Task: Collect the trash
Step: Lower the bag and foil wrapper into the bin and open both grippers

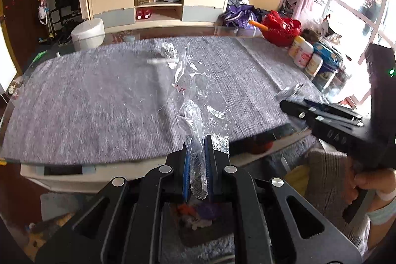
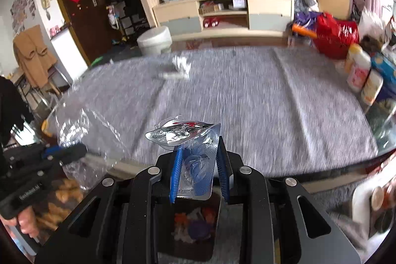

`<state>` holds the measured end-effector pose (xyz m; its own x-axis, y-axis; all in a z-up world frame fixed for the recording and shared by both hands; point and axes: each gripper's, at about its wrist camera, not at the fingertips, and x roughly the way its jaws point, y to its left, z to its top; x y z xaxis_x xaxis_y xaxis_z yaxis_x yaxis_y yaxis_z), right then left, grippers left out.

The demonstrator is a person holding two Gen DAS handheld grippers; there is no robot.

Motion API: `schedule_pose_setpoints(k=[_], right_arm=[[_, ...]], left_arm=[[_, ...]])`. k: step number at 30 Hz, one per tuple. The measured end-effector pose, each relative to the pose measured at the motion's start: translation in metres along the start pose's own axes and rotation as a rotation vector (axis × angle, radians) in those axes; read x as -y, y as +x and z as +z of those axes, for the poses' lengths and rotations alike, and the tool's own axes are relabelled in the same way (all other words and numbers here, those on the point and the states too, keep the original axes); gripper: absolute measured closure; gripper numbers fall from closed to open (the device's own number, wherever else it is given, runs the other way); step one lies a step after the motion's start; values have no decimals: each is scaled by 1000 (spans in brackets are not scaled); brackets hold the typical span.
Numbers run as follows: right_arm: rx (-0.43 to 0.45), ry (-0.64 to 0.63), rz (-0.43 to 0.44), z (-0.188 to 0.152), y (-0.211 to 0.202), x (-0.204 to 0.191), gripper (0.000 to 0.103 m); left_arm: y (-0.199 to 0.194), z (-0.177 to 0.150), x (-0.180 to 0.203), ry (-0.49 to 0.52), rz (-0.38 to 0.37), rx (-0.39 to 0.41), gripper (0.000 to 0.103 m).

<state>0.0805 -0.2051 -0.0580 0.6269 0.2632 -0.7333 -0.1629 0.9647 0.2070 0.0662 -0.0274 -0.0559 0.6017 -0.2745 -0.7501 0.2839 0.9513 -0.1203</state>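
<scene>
Left gripper [image 1: 198, 147] clamps clear bag [image 1: 195, 95], trailing forward over table [image 1: 74, 103]. Right gripper [image 2: 199, 152] pinches blister pack [image 2: 195, 165]; your bag lies left of it. Remaining scraps [image 2: 179, 68] far ahead.

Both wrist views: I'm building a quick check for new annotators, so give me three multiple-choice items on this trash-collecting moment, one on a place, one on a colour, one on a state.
1. Where does the crumpled white wrapper lie?
A. On the grey table cloth, far side
B. On the TV cabinet
C. In the red bag

2. What colour are the pads on the gripper fingers?
A. Red
B. Blue
C. Yellow

3. What is the state of the right gripper?
A. Open and empty
B. Shut on a bottle
C. Shut on the foil blister pack

Answers: 1 A, the wrapper sits on the cloth toward the far edge. 2 B, blue pads line both fingers. 3 C, the pack stands pinched between the fingers, while the left gripper grips the clear plastic bag.
</scene>
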Motion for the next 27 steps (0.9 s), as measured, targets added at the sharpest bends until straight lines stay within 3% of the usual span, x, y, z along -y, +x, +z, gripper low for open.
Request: schedule_pose_setpoints(k=[5,14,27], right_arm=[[-69,11,8,-46,19,-5,76],[-179,45,-2,-93,60,-10,76],[-322,90,11,-129,112,0,75]], left_arm=[[12,-38,8,12,-12,-50,94],[68,-109,-1,-58,-24,-215,94],[115,-139,-17,-108,-43,-337,93]])
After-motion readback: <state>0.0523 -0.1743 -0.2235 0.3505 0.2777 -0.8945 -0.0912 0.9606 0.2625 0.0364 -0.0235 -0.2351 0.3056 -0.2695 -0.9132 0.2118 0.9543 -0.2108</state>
